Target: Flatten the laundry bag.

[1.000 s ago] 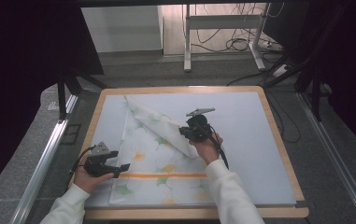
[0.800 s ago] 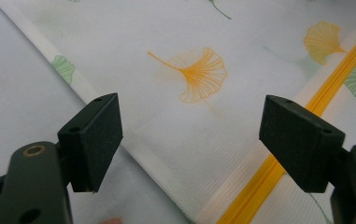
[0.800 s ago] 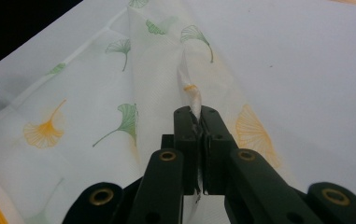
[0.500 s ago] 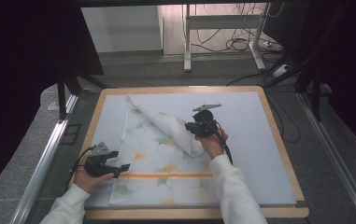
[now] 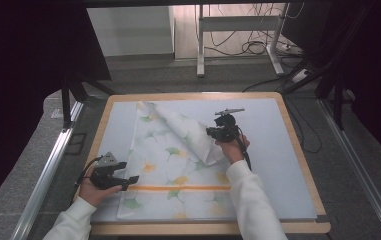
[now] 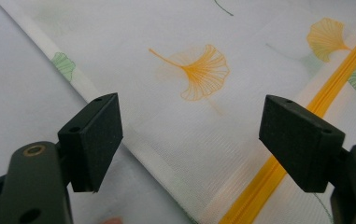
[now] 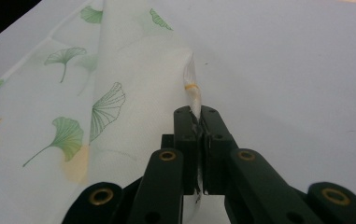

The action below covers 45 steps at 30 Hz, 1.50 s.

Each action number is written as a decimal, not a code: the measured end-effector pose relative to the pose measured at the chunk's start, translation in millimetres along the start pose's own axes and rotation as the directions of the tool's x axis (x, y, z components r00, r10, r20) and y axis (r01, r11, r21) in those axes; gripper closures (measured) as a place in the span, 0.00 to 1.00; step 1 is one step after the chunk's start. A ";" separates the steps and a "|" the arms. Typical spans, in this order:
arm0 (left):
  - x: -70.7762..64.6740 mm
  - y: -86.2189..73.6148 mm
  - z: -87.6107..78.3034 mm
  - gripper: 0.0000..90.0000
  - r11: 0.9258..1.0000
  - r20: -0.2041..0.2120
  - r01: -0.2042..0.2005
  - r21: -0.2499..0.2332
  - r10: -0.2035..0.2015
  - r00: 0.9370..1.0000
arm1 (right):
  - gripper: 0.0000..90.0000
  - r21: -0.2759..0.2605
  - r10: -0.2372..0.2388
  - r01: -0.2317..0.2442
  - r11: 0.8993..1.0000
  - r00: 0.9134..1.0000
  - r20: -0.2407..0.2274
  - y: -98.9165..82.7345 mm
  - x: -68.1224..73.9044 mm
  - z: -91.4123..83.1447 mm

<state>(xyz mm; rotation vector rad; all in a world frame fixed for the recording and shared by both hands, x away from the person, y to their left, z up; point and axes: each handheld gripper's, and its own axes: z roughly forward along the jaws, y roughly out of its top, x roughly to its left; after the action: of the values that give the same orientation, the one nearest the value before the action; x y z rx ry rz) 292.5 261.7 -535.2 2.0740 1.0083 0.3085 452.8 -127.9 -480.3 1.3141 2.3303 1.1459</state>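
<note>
The right gripper (image 5: 217, 133) pinched a folded-over edge of the leaf-print cloth (image 5: 168, 170) mid-surface; the left gripper (image 5: 128, 180) stood open at its left edge.

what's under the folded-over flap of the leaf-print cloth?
More of the same cloth, lying flat on the pale mat. The right tool pinches the flap's edge; the print beneath the flap is covered.

Grey carpet floor (image 5: 143, 75), white wall (image 5: 128, 30), cables (image 5: 258, 45) beyond the table (image 5: 203, 96).
</note>
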 end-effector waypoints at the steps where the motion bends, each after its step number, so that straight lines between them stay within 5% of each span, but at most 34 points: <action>1: 0.0 0.1 -0.2 0.24 1.000 -0.001 -0.001 -0.003 0.001 1.000 | 0.95 -0.002 0.004 -0.004 1.000 1.000 0.001 0.9 -2.8 0.4; 15: 0.9 0.4 -1.3 0.24 1.000 -0.003 0.002 -0.018 -0.002 1.000 | 0.93 0.000 0.048 -0.048 0.999 0.996 0.079 19.3 -43.3 13.8; 18: 1.2 0.4 -1.2 0.24 1.000 -0.003 0.000 -0.016 0.000 1.000 | 0.61 0.017 0.040 -0.043 0.999 0.986 0.159 23.1 -49.3 16.6; 21: 1.4 0.4 -1.2 0.24 1.000 -0.002 -0.001 -0.016 0.001 1.000 | 0.53 -0.029 0.051 -0.047 0.998 0.979 0.197 24.6 -51.1 10.2; 24: 0.9 0.7 -0.1 0.24 1.000 0.001 -0.002 -0.012 0.002 1.000 | 0.49 -0.115 0.096 -0.073 0.991 0.972 0.213 28.4 -55.8 -15.0; 28: 0.3 0.8 0.3 0.24 1.000 0.001 -0.002 -0.012 0.002 1.000 | 0.53 -0.150 0.103 -0.077 0.986 0.980 0.172 27.6 -54.1 -38.1; 34: -0.2 0.8 0.7 0.24 1.000 0.000 -0.001 -0.010 0.001 1.000 | 0.78 -0.107 0.014 -0.010 0.994 0.999 0.042 17.1 -36.2 -50.3; 40: -0.4 0.8 0.8 0.24 1.000 -0.001 -0.002 -0.010 0.002 1.000 | 0.94 -0.011 -0.046 0.046 0.999 0.999 -0.018 -1.4 -20.8 -31.7; 45: 0.1 0.8 -0.2 0.24 1.000 -0.001 0.000 -0.014 0.000 1.000 | 0.98 0.044 -0.033 0.034 0.998 0.999 -0.037 -12.4 -21.3 -14.2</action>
<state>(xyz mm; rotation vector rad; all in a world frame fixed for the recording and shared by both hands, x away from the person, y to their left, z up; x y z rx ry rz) 292.9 261.6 -534.5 2.0613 1.0038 0.3159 449.7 -156.0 -483.4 1.2746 2.4077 1.1222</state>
